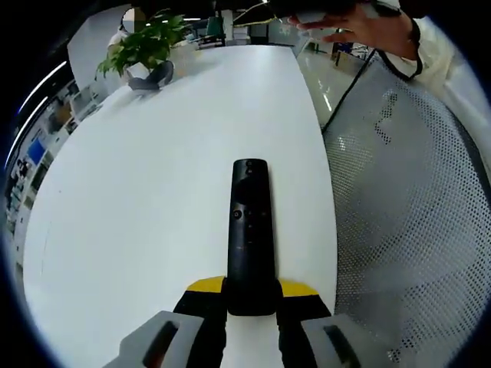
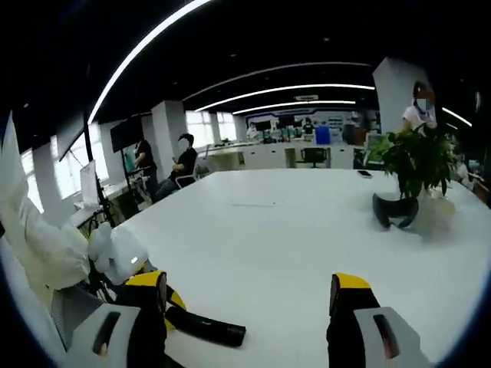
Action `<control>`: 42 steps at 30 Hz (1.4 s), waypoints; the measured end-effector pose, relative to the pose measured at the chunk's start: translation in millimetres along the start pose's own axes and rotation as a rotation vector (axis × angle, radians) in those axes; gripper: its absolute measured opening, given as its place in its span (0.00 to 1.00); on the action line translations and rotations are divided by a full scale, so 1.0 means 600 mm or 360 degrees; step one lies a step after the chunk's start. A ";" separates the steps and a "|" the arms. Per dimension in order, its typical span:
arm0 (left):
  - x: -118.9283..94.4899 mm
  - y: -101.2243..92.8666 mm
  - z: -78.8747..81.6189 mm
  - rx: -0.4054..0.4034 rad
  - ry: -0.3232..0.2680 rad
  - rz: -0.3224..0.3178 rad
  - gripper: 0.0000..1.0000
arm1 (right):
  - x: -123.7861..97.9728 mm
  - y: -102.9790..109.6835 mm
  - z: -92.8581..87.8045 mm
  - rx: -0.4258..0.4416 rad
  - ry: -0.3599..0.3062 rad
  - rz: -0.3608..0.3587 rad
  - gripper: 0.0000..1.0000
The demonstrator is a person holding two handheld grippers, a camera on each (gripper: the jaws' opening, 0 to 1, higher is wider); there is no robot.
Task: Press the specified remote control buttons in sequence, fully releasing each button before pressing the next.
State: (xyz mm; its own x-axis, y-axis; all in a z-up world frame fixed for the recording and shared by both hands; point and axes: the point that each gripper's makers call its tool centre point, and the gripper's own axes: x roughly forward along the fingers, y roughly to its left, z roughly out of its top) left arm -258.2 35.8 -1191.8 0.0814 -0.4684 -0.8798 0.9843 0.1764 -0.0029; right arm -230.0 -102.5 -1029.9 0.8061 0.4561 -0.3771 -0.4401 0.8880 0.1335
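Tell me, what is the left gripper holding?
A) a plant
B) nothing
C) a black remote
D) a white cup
C: in the left gripper view, the left gripper has its jaws shut on the near end of the black remote, which points out over the white table.

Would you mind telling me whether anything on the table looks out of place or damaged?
Nothing stands out. The slim black remote control lies flat on the white table, its near end between the jaws of the left hand-held gripper; nothing is spilled.
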 end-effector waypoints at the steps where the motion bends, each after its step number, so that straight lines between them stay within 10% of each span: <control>1: 0.000 0.004 0.000 -0.0004 0.0001 0.0003 0.23 | -0.002 -0.002 0.000 0.0008 -0.0007 -0.0003 0.90; 42: 0.003 0.267 0.027 0.0126 0.0116 0.0060 0.23 | -0.029 -0.069 -0.022 0.0132 0.0064 -0.0203 0.90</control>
State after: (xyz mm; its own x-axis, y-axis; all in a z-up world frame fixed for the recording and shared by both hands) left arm -97.6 49.3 -1186.5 0.1100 -0.3978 -0.9109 0.9903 0.1223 0.0662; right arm -230.7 -148.2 -1040.9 0.8361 0.3381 -0.4319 -0.2997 0.9411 0.1566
